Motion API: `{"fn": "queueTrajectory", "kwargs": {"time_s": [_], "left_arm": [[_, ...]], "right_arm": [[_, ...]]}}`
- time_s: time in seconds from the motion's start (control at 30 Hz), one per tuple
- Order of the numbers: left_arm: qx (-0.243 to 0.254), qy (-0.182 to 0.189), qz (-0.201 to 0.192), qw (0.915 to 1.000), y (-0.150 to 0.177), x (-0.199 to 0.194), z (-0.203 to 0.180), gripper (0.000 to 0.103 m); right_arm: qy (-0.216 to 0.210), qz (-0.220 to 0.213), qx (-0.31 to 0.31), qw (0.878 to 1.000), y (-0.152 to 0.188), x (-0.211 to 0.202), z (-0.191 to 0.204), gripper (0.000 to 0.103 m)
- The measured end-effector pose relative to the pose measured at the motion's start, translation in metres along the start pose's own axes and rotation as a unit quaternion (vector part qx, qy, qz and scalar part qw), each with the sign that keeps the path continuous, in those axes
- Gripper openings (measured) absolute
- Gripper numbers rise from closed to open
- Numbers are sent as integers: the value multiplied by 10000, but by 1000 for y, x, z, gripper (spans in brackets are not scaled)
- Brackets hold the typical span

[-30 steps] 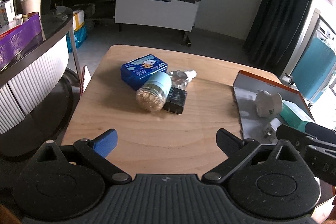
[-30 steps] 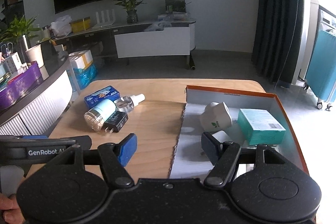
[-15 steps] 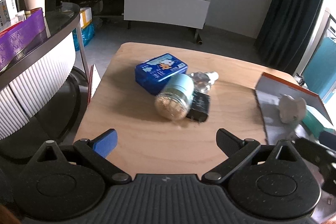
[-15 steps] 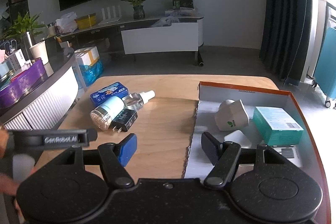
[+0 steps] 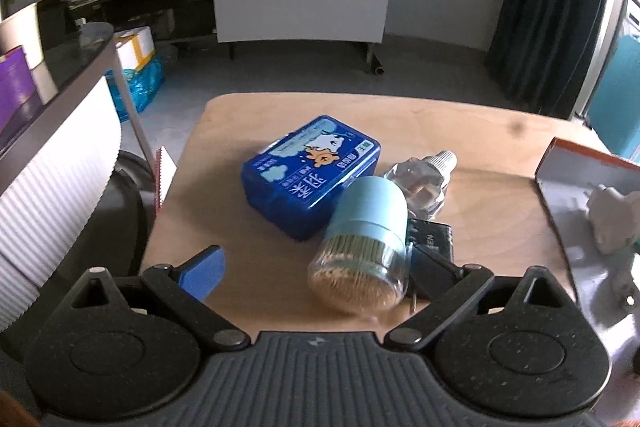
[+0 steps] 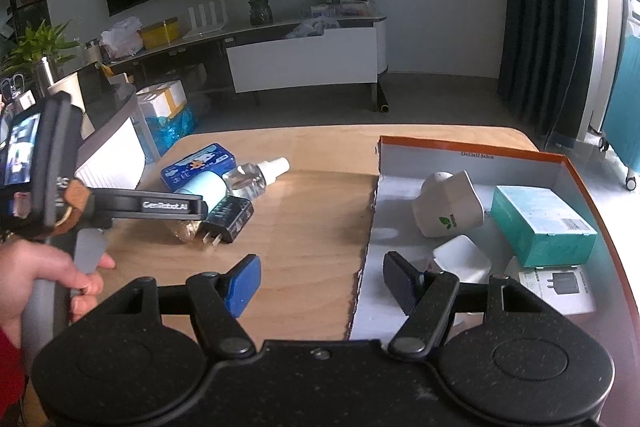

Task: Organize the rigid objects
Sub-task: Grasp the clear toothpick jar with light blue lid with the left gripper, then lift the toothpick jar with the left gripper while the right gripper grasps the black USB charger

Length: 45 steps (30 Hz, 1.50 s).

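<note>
On the wooden table [image 5: 400,123] lies a cluster. It holds a blue tin [image 5: 312,171], a toothpick jar [image 5: 364,243] with a pale blue cap on its side, a clear spray bottle [image 5: 420,175] and a black charger [image 5: 434,239]. My left gripper [image 5: 316,269] is open just short of the jar, whose clear end lies against the inside of the right finger. My right gripper [image 6: 322,285] is open and empty above the near left edge of the orange-rimmed box [image 6: 472,155]. The cluster also shows in the right wrist view, with the tin [image 6: 196,163] at the back.
Inside the box are a white container [image 6: 448,207], a teal carton [image 6: 540,223], a white adapter [image 6: 460,259] and a printed card [image 6: 560,285]. A hand [image 6: 48,271] holds the left tool's handle. A curved white counter [image 5: 52,187] stands left of the table.
My left gripper has moved forward and down to the cluster, so the toothpick jar now sits between its fingers. The right gripper has shifted only slightly; both stay open.
</note>
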<state>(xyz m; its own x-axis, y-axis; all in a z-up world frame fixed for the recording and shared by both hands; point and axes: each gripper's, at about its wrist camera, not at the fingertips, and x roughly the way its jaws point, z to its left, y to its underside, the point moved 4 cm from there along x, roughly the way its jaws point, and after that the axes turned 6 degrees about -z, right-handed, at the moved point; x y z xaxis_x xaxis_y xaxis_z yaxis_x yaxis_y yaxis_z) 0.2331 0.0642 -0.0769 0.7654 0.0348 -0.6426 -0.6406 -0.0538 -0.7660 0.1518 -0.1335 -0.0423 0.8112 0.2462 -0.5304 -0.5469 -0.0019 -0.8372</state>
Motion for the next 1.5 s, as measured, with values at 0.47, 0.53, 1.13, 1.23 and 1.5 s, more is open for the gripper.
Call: {"fn": "queueTrajectory", "kwargs": {"time_s": [0.47,0.53,1.13,1.23,1.5], "left_arm": [[-29,203,-25,9998,4,11,3,84],[154,182,-82,9997,4,12,-3,81],[-398,206,-433,9981,25,-61,22,47],[-434,87,-509,9977,30,-62,27,47],[-803,162,-569,9950,27,-54,40,47]], "right_arm": [[39,18,74,10000,2,7,-10,80],[25,31,32,10000,3,7,-8,80],[-470,419,-159,9979,-6,69,55,80],[-437,526,-94,9976,-8,94,70,80],[-51,473,-467,9978,-6,141,95,77]]}}
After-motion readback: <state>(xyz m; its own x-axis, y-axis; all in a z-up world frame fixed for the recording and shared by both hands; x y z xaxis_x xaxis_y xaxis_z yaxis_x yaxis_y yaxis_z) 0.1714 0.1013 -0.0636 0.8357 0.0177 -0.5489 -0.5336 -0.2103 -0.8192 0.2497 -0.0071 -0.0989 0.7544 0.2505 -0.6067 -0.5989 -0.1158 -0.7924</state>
